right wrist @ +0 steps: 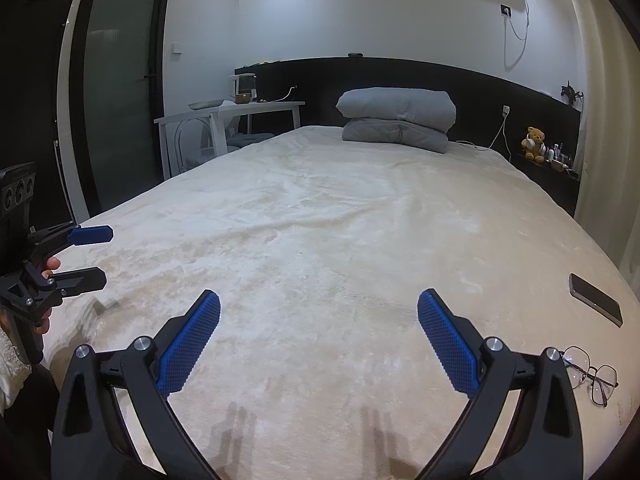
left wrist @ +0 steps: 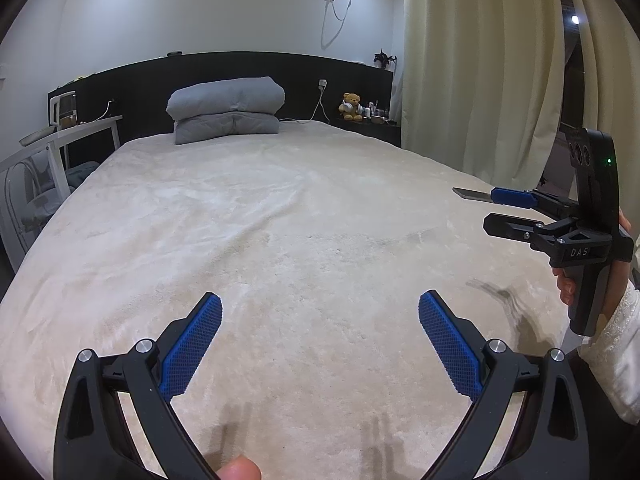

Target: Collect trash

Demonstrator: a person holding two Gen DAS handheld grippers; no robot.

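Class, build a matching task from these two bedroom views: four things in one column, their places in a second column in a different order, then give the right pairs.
Things
1. phone
2. glasses
3. teddy bear
4. folded duvet

Places
A. on the dark shelf beside the bed's head
B. at the head of the bed, against the headboard
C. on the bed's right side, flat, farther from the camera than the other small item
D. on the bed's right side, nearest the right gripper

Pairs: 1-C, 2-D, 3-A, 4-B
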